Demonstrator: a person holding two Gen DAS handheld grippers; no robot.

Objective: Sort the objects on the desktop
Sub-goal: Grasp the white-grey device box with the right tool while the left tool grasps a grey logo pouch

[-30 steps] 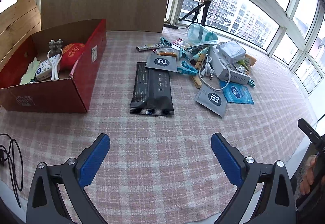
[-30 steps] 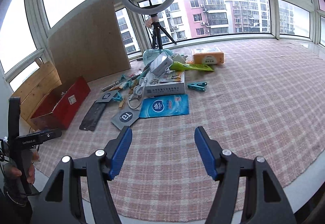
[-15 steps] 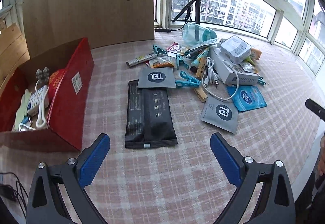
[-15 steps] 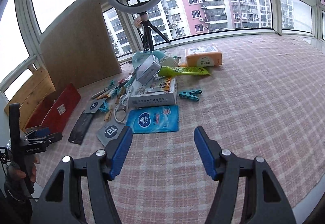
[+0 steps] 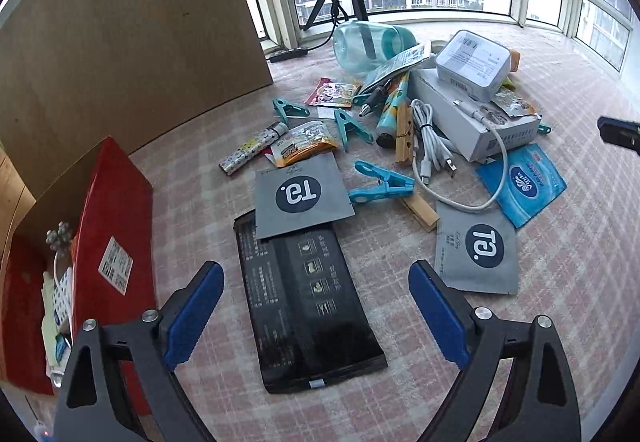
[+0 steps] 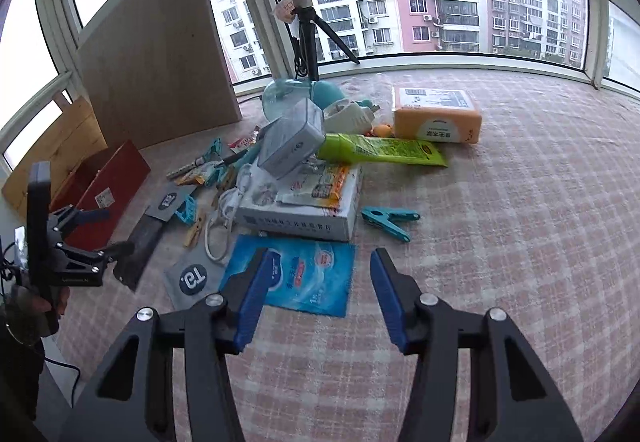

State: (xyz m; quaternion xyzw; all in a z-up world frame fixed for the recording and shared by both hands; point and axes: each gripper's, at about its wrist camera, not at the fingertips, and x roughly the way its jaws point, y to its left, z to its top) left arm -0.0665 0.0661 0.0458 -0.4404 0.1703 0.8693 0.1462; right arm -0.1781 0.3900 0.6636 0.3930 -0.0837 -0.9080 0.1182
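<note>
Item 1, left gripper (image 5: pixel 316 316): jaws spread wide with nothing between the pads, though they have just been narrowing a little. It hangs over the black packet (image 5: pixel 306 306), which lies flat on the checked cloth (image 5: pixel 560 282) with its long side running toward 12 o'clock. Risk: the packet is thin and flat, so your fingertips may skate across it or bunch the cloth under it.

Item 2, grey sachet (image 5: pixel 300 193): lies at 12 o'clock of the black packet, its near edge overlapping the packet's far end. Risk: if you lift the packet, this sachet is likely to ride along or slide off.

Item 3, right gripper (image 6: pixel 316 296): jaws partly apart, holding nothing, and they have just been closing. Below its left pad lies the blue wipes pack (image 6: pixel 300 274). Risk: the pack is soft and flat, so a shallow pinch may catch only a corner.

Item 4, white cable (image 6: pixel 224 217): loops at 10 o'clock of the wipes pack, just beside a second grey sachet (image 6: pixel 192 276). Risk: a stray finger could snag it and drag the pile.

Item 5, red box (image 5: pixel 108 242): sits at 9 o'clock of the black packet, already holding a few things, probably the place to drop things. Risk: your two grippers work close together and may cross.
</note>
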